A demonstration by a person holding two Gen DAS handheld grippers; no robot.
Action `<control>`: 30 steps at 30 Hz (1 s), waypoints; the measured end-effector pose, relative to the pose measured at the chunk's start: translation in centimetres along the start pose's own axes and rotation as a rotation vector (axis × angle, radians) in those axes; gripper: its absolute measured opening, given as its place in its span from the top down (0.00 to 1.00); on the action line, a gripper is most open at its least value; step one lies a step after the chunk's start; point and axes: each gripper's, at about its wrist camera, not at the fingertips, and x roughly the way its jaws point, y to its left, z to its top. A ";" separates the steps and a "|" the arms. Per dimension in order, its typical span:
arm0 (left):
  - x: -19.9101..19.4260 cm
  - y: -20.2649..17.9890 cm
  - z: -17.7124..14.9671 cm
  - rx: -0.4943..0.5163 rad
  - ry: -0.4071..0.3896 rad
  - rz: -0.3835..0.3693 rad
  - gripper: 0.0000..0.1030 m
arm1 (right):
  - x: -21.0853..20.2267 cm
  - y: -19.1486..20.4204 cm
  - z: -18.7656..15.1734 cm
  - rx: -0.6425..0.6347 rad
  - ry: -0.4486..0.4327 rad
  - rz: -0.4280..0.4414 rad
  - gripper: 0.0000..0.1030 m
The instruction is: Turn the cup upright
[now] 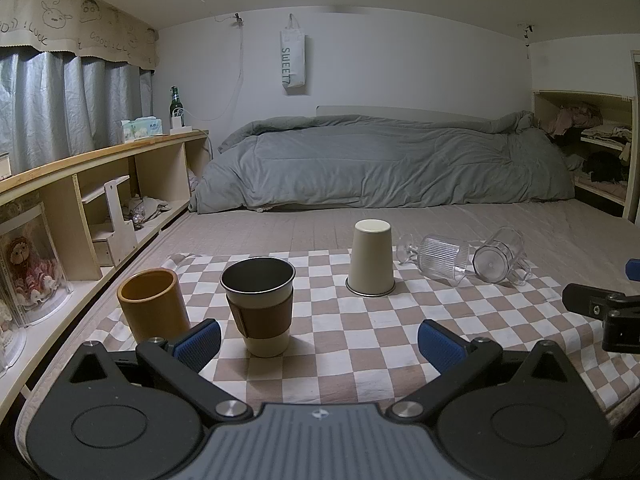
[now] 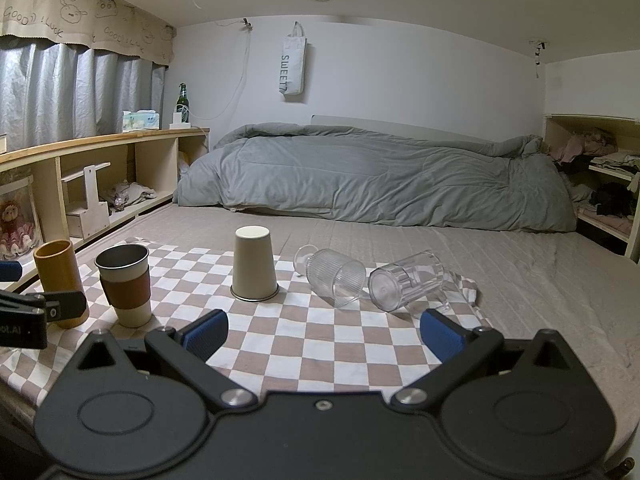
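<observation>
A cream cup (image 1: 371, 257) stands mouth-down on the checked cloth (image 1: 360, 344), its flat base on top and a thin metal rim showing where it meets the fabric. To its right lie a ribbed clear glass (image 2: 335, 278) and a clear mug (image 2: 405, 285), both on their sides and touching or nearly so (the glass's stem points far-left). To the left stand two upright cups: a metal-lined one with a brown sleeve (image 1: 260, 304) and a tan cylinder (image 1: 154, 305).

The left gripper (image 1: 319, 341) has its blue pads spread wide and holds nothing; the sleeved cup is just beyond its left finger, the cream cup farther off, ahead and slightly right. The right gripper (image 2: 325, 334) is likewise spread and empty; the cream cup stands ahead and to the left of its centre, the clear mug near its right finger.

Bare cloth lies between both grippers and the cream cup. The cloth's right edge bunches just past the clear mug, and beyond the far edge the mattress (image 2: 500, 272) runs to a grey duvet (image 2: 380, 176).
</observation>
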 end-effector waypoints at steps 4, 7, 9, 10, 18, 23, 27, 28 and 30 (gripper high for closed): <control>0.0 0.0 0.0 0.001 0.000 0.000 0.00 | 0.0 0.0 0.0 0.000 0.001 0.000 0.00; 0.0 0.0 0.0 0.001 0.000 -0.001 0.00 | 0.0 0.0 0.0 -0.001 0.001 -0.001 0.00; 0.0 0.0 0.0 0.001 0.000 0.000 0.00 | 0.0 0.0 0.0 0.000 0.001 0.000 0.00; 0.0 0.0 0.0 0.001 0.000 0.000 0.00 | 0.0 0.0 -0.1 0.000 0.001 -0.001 0.00; 0.0 0.0 0.0 0.001 -0.001 -0.001 0.00 | 0.1 0.0 -0.1 0.000 0.001 -0.001 0.00; 0.0 0.0 0.0 0.001 0.000 0.000 0.00 | 0.1 0.0 -0.1 -0.001 0.001 0.000 0.00; 0.0 0.0 0.0 0.001 0.000 0.000 0.00 | 0.2 0.0 -0.2 -0.001 0.001 -0.001 0.00; 0.0 0.0 0.0 0.001 0.000 0.000 0.00 | 0.2 0.0 -0.2 0.000 0.001 -0.001 0.00; 0.0 0.0 0.0 0.001 0.000 0.000 0.00 | 0.2 0.0 -0.2 0.001 0.002 -0.001 0.00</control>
